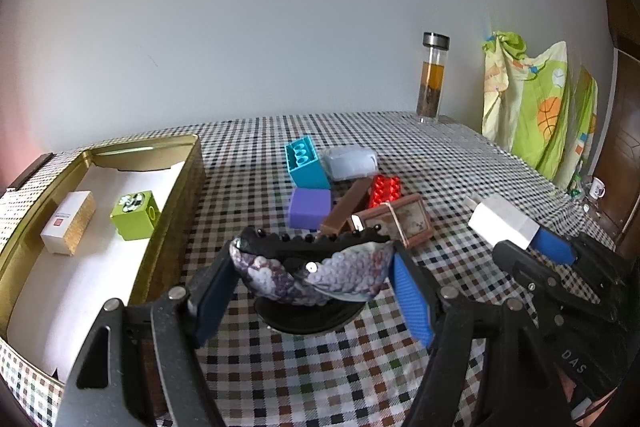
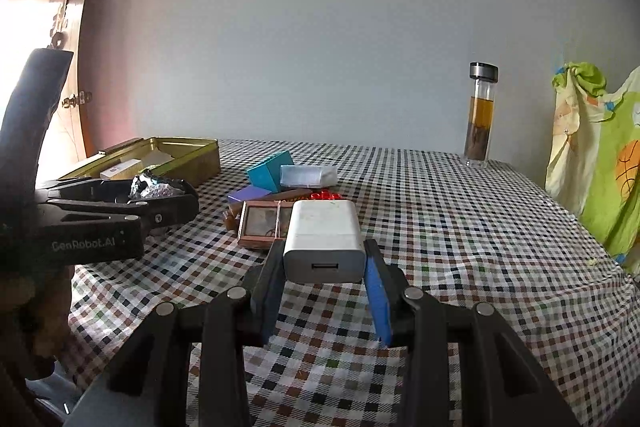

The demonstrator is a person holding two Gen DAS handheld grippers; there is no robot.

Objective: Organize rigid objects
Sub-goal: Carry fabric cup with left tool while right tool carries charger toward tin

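Both grippers were loaded at once. The left gripper had its jaws spread wide and pinched on a sequined hair clip, black teeth up, held clear above the checked tablecloth just beside the gold tin's near right wall. The right gripper had its jaws pressed in close on a white charger, socket end facing the camera, lifted over the cloth toward the table's near edge.

And the score so far? Two things sat in the tin at the left edge of the table: a small white box and a green block, both on the white liner.

Plenty was left out. In the middle of the cloth lay a cluster packed close together: a teal block, a pale pouch, a purple block, a brown bar, a red brick and a small framed picture bound with a rubber band. A tea bottle stood at the far right corner, well apart.

My read: early going, roughly a quarter done, with the clip and charger likely next into the tin and six pieces waiting.
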